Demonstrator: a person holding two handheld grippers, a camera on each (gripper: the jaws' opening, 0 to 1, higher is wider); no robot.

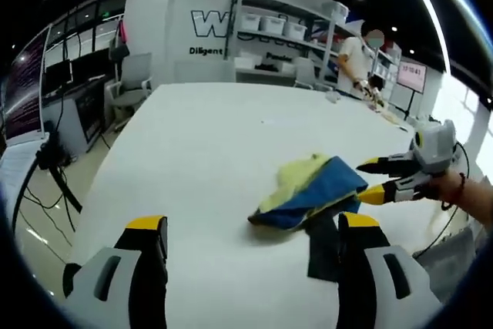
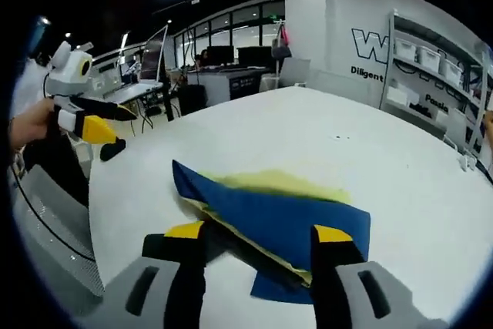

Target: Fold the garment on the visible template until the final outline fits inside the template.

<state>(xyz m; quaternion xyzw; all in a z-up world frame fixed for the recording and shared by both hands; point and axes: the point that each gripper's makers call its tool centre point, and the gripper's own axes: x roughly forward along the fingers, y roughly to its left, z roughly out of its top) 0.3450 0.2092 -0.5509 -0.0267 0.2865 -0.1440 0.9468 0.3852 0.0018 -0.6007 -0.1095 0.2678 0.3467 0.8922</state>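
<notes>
A crumpled blue and yellow garment (image 1: 312,190) lies on the white table (image 1: 216,136), partly covering a dark flat template sheet (image 1: 322,250). My left gripper (image 1: 253,225) is open and hangs short of the garment with nothing between its jaws. My right gripper (image 1: 368,180), held by a hand, comes in from the right, open, with its yellow tips at the garment's edge. In the right gripper view the garment (image 2: 269,209) spreads blue over yellow just beyond my right gripper (image 2: 258,233), whose jaws stand wide apart. The left gripper (image 2: 115,129) is at the far left, off the table's edge.
A person (image 1: 356,59) stands at the table's far end beside shelves with white bins (image 1: 277,25). Office chairs (image 1: 132,82) and desks with monitors (image 2: 223,67) line the left side. The table edge (image 2: 96,213) runs close to the garment.
</notes>
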